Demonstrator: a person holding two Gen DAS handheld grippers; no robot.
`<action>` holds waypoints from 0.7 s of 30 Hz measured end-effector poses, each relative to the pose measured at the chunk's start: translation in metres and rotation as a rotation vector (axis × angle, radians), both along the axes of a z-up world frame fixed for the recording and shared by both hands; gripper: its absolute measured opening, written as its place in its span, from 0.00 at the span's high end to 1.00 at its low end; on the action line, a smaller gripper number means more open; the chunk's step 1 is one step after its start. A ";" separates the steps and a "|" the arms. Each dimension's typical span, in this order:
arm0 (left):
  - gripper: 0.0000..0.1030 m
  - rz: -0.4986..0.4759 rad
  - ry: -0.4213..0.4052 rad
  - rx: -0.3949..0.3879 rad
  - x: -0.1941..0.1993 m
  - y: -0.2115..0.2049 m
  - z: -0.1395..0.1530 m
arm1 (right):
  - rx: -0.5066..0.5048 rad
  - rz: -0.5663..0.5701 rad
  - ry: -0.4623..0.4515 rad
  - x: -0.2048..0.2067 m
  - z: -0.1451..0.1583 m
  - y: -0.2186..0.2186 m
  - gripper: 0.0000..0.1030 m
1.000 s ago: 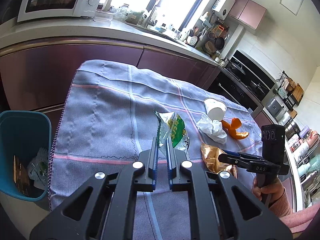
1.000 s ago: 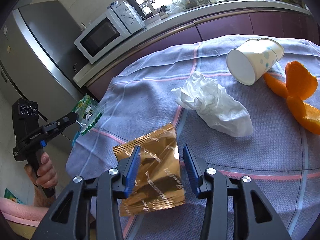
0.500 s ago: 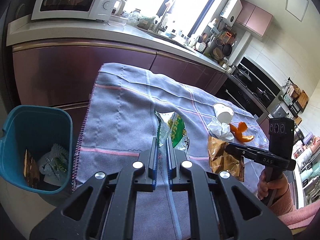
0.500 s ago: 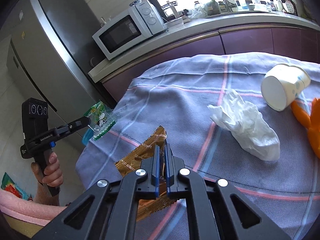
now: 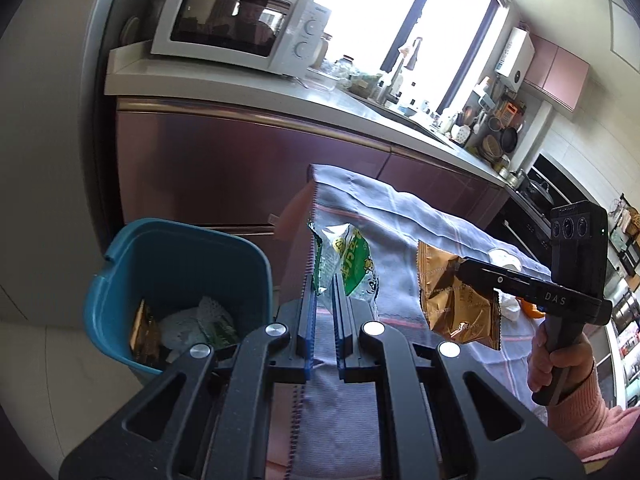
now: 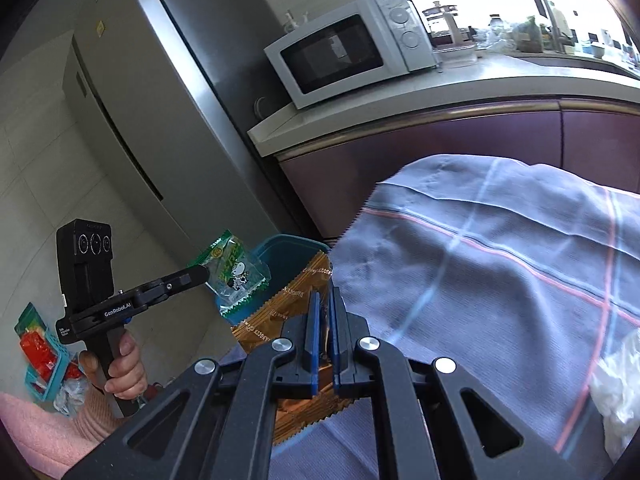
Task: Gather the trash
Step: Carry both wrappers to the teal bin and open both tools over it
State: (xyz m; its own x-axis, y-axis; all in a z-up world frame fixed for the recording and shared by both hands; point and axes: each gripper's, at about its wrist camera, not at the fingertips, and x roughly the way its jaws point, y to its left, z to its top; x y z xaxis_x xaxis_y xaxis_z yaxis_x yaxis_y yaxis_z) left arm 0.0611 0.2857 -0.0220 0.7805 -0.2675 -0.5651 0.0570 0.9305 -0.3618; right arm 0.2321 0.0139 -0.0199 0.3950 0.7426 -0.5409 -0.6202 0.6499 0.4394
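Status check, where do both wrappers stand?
Left hand-held gripper shut on green wrapper. Right hand-held gripper shut on gold wrapper. Bin close, path open.

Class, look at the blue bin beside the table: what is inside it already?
The blue bin holds a gold wrapper and crumpled white and green packaging. Its near wall and the left gripper hide the bottom.
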 end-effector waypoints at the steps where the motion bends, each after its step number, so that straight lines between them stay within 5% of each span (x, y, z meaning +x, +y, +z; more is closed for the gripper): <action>1: 0.92 0.017 0.003 0.006 -0.001 0.007 -0.001 | -0.003 0.017 -0.002 0.005 0.001 0.011 0.96; 21: 0.91 0.227 0.143 0.075 0.038 0.102 -0.057 | -0.136 0.119 0.092 0.062 -0.036 0.158 0.96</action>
State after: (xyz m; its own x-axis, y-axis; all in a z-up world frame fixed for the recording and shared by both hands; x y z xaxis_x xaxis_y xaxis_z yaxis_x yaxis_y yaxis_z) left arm 0.0989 0.3878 -0.0788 0.7268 -0.0484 -0.6851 -0.2024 0.9381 -0.2809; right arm 0.2945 0.1722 -0.0560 0.2535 0.6990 -0.6687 -0.6573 0.6316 0.4110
